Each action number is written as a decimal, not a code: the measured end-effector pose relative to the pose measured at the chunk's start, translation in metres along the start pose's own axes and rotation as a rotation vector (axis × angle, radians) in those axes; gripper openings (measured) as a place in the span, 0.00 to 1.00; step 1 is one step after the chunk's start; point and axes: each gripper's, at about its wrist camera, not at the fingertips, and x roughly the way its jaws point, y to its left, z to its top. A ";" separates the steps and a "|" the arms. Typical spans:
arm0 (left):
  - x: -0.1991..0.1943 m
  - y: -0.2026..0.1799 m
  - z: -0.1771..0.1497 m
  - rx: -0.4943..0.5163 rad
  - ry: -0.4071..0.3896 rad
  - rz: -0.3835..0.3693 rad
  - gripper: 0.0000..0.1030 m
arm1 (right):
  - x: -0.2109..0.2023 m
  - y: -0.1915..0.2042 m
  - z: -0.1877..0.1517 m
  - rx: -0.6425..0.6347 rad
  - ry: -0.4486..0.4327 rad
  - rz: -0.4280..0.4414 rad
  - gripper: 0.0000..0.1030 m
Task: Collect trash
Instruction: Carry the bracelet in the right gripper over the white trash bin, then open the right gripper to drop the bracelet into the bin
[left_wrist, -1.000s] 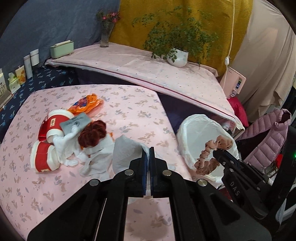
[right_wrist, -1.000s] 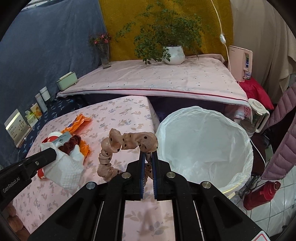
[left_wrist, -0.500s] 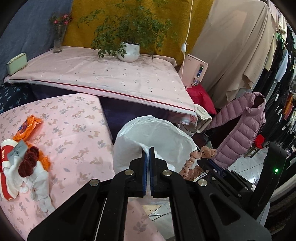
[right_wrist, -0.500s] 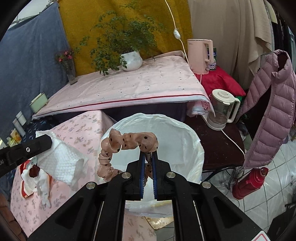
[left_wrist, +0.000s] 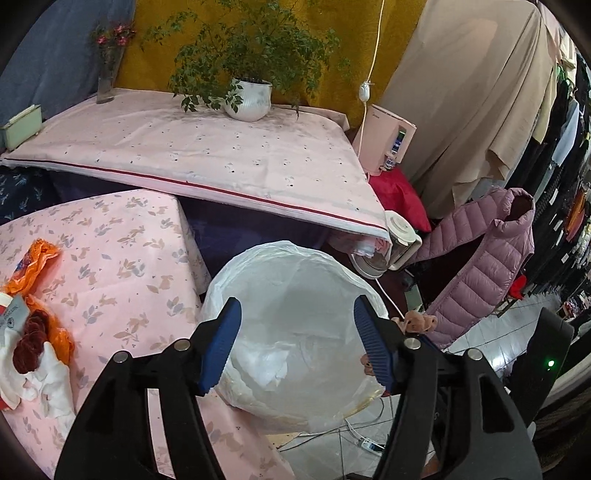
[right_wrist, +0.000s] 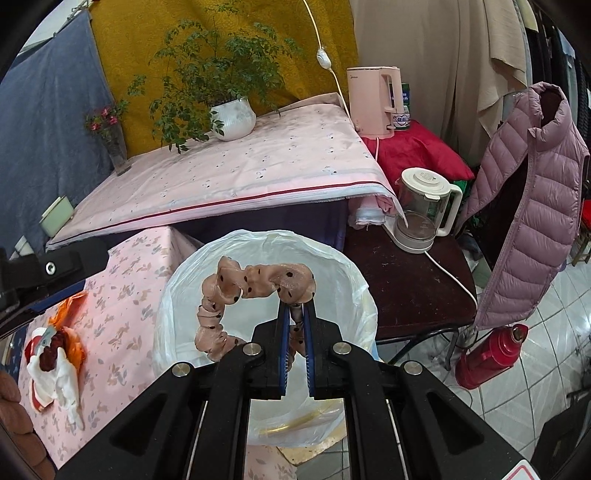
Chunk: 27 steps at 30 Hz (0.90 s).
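the surface (left_wrist: 110, 258) carries the trash not yet collected: a pile of white tissues (left_wrist: 44, 373) and an orange wrapper (left_wrist: 33, 258) at its left edge. the bin (right_wrist: 354, 295), lined with a white bag, stands just beside it, mouth up to catch drops. the left gripper (left_wrist: 295, 343) hangs wide over the bin, holding nothing; a tissue (left_wrist: 266, 365) lies inside. the right gripper (right_wrist: 295, 314) pinches a spotted scrunchie (right_wrist: 255, 280) above the bin's mouth, likely to drop it in.
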 end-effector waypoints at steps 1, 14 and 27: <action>0.000 0.002 0.000 -0.004 -0.003 0.015 0.58 | 0.001 0.001 0.000 -0.001 0.000 0.000 0.08; -0.013 0.029 -0.005 -0.026 -0.037 0.137 0.58 | 0.004 0.024 0.009 -0.037 -0.013 0.023 0.09; -0.022 0.047 -0.014 -0.055 -0.056 0.229 0.69 | -0.002 0.042 0.020 -0.052 -0.065 0.016 0.39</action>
